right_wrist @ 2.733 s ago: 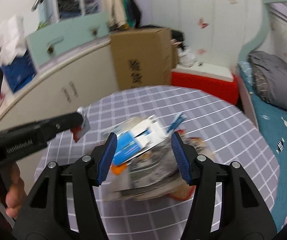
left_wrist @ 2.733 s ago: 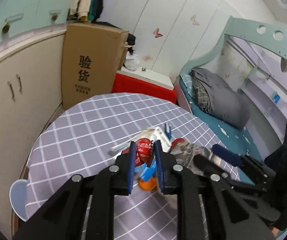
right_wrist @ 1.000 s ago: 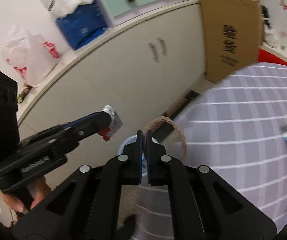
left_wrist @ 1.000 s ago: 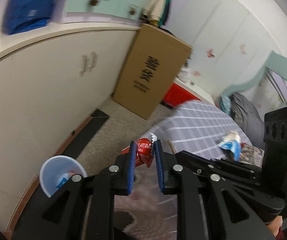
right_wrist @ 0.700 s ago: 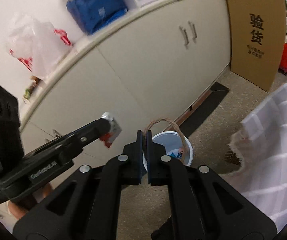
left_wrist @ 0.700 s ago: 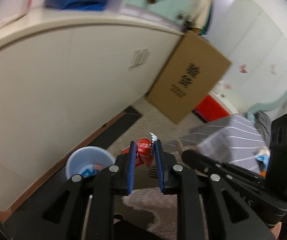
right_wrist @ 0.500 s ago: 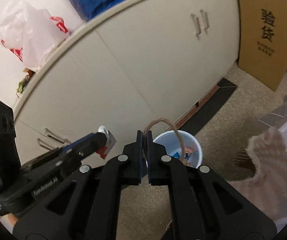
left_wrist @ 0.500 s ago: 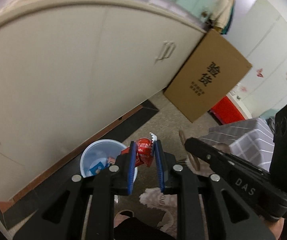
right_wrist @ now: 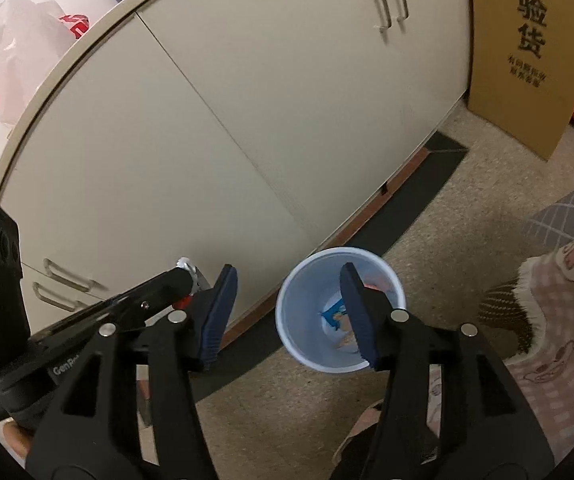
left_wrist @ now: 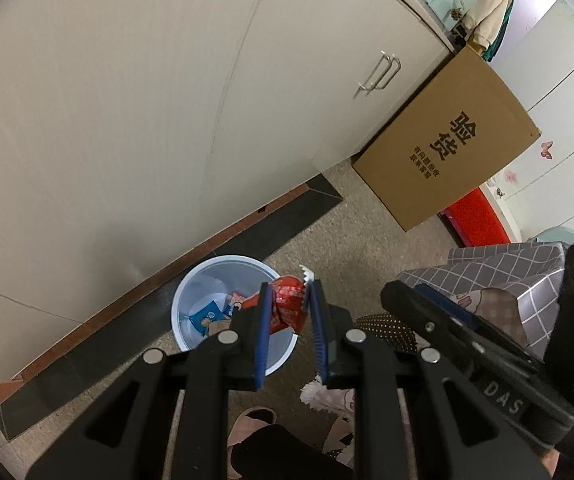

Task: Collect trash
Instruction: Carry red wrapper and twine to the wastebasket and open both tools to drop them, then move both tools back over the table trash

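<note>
A light blue trash bin [left_wrist: 203,284] stands on the floor by the cabinet's foot, with several wrappers in its bottom. My left gripper [left_wrist: 289,291] is shut on a crumpled red snack wrapper [left_wrist: 287,306], just above the bin's right rim. In the right wrist view the bin [right_wrist: 307,300] lies right under my right gripper [right_wrist: 287,276]. Its jaws are opening and nothing is between them. The left gripper [right_wrist: 185,278] reaches in from the left there, and the wrapper's silver edge [right_wrist: 188,267] shows at its tip. The right gripper's fingers [left_wrist: 439,300] show at the right of the left wrist view.
Cream cabinet doors [left_wrist: 167,120] rise behind the bin, above a dark skirting strip [left_wrist: 247,236]. A cardboard box [left_wrist: 447,152] and a red box [left_wrist: 475,216] stand to the right. The checked tablecloth [left_wrist: 527,280] hangs at the right. The person's slipper [left_wrist: 251,432] is close below.
Both grippers swung from the table down to the bin. The right jaws have opened and the brown string loop they pinched is gone. The left still grips the red wrapper.
</note>
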